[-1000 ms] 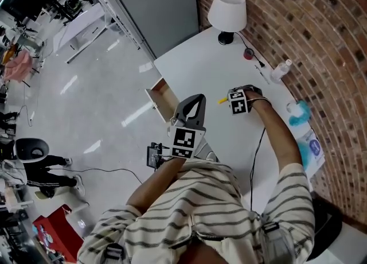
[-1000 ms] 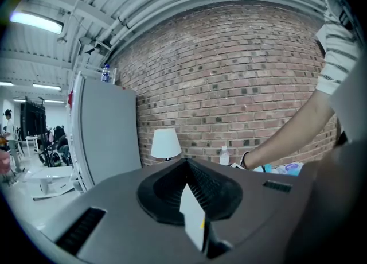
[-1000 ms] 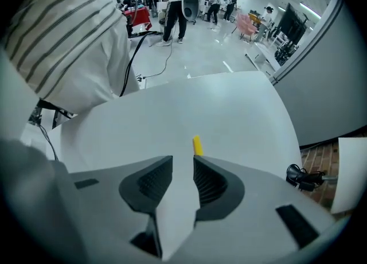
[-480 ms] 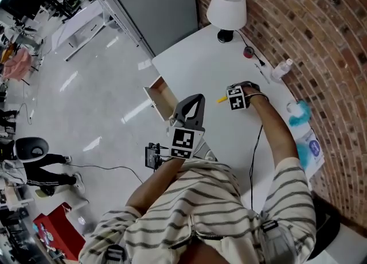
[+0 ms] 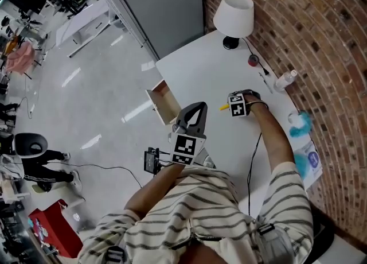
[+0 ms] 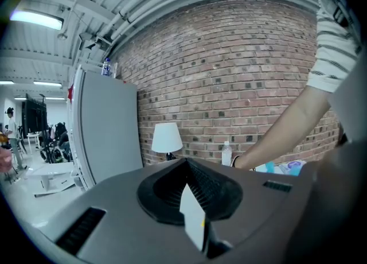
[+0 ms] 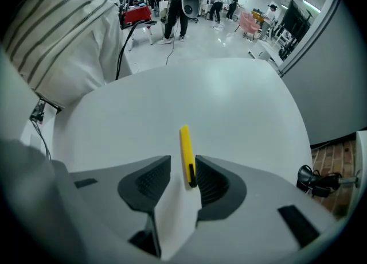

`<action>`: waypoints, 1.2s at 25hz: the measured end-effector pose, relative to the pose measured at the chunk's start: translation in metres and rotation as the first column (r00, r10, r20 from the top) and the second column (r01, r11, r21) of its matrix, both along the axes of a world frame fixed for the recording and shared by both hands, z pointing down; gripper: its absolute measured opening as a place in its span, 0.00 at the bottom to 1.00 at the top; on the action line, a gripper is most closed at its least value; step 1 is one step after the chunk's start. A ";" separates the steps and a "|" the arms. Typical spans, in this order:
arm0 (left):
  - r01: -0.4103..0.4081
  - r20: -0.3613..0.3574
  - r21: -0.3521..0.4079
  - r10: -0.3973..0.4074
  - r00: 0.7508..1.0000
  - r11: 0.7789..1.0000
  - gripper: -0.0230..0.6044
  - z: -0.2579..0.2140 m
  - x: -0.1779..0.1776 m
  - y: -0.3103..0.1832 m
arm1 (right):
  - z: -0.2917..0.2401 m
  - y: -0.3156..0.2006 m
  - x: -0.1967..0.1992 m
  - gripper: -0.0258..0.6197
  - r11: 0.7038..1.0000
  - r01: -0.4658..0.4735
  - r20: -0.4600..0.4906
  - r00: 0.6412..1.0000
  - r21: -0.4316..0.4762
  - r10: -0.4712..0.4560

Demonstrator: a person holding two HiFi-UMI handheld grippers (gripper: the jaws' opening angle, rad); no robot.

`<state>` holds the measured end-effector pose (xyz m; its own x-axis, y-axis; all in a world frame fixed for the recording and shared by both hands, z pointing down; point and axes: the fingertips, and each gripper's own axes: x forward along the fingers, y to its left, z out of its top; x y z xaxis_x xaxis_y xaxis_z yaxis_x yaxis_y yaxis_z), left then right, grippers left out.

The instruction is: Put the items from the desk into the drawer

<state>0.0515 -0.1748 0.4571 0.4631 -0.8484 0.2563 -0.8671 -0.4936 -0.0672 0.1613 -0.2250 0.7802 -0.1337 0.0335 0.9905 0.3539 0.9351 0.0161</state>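
A slim yellow cutter (image 7: 186, 152) lies flat on the white desk (image 5: 200, 73), seen in the head view as a small yellow cutter (image 5: 223, 107) beside my right gripper (image 5: 234, 107). That right gripper (image 7: 182, 164) points straight down over it. Its jaws have just been opening and now stand open, with the cutter's near end between them, close against the right jaw. My left gripper (image 5: 198, 107) hovers off the desk's front edge near the open wooden drawer (image 5: 163, 101). In the left gripper view, my left gripper (image 6: 186, 162) is shut on nothing.
A white lamp (image 5: 234, 15) stands at the desk's far end, with a small red object (image 5: 252, 59) and a clear bottle (image 5: 285, 78) along the brick wall. A blue cloth (image 5: 301, 121) and a printed packet (image 5: 309, 159) lie at the desk's right side.
My right gripper has sunk a little toward the desk at the yellow cutter. The left gripper has stayed in place.
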 end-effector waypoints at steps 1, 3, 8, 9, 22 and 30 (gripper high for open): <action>-0.002 0.001 0.002 0.002 1.000 1.000 0.05 0.000 0.000 -0.001 | 0.002 -0.002 0.000 0.23 1.000 -0.002 0.000 1.000 -0.001 0.002; -0.007 -0.001 0.003 0.007 1.000 1.000 0.05 -0.001 0.000 -0.002 | 0.004 -0.004 -0.002 0.23 1.000 -0.012 0.004 1.000 -0.004 0.012; 0.002 -0.010 -0.009 -0.002 1.000 1.000 0.05 0.002 -0.008 -0.006 | 0.011 -0.006 -0.007 0.23 1.000 0.016 -0.013 1.000 -0.006 -0.016; 0.002 -0.011 -0.012 -0.002 1.000 1.000 0.05 0.003 -0.008 -0.007 | 0.013 -0.007 -0.006 0.23 1.000 0.021 -0.017 1.000 -0.007 -0.021; -0.018 -0.024 -0.026 0.017 1.000 1.000 0.05 0.010 0.000 -0.018 | 0.032 -0.008 -0.005 0.23 0.997 0.018 -0.050 0.999 -0.080 -0.022; -0.008 -0.048 -0.073 0.005 0.999 0.997 0.05 0.018 0.003 -0.021 | 0.034 -0.008 -0.006 0.26 0.992 0.011 -0.061 0.998 -0.123 -0.018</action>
